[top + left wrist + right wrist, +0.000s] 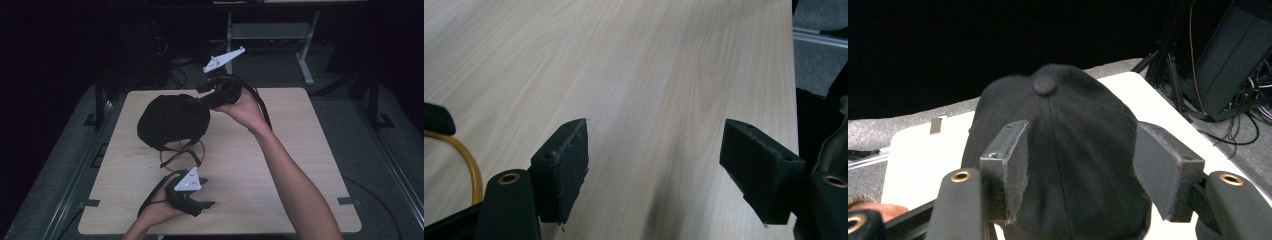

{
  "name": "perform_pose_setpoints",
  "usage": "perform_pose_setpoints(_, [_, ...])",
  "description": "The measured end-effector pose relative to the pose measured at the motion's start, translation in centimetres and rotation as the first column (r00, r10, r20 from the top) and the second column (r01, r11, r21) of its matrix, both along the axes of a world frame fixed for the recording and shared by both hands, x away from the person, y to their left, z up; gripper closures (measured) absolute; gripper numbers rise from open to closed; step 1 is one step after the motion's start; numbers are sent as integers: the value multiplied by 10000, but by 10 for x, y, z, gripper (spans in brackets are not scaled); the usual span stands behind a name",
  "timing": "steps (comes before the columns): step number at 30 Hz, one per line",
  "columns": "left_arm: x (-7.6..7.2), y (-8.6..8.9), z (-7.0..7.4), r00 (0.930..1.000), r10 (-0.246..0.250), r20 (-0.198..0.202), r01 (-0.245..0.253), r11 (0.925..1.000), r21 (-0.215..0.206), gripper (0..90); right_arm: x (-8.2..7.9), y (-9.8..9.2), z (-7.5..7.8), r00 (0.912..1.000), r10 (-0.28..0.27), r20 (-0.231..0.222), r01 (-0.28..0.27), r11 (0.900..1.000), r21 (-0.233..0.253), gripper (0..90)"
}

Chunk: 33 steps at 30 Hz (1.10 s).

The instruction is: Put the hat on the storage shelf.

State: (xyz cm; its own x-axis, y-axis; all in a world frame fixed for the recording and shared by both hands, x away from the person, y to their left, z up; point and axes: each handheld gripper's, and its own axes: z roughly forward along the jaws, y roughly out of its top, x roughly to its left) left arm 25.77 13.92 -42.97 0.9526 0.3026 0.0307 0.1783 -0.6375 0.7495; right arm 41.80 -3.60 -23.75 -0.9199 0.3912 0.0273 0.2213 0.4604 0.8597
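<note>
On the bench (280, 150) we see a black cap (172, 120) perched on a yellow stand (182, 152), left of centre, crown button facing our right tongs (1080, 170), which gape just behind it. Our left tongs (654, 170) hang open near the front edge.

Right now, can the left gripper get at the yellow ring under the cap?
Probably yes: the left gripper is open, with bare table between it and the yellow ring, though the black cap covers its far side.
</note>
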Motion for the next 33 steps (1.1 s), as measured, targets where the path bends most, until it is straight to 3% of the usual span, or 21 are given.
perform_pose_setpoints(9, [1,0,-1,9999,111,-126,-113,9999,-130,264,0,-26,-5,9993,-337,-186,340,9993,168,344])
perform_pose_setpoints(27, [3,4,0,9996,262,-77,-265,9986,-466,261,-3,-48,-11,9978,-535,-387,542,9984,176,281])
perform_pose_setpoints(33, [3,4,0,9998,171,-122,-177,9986,-507,259,-5,-66,-15,9958,-787,-474,800,9965,256,278])
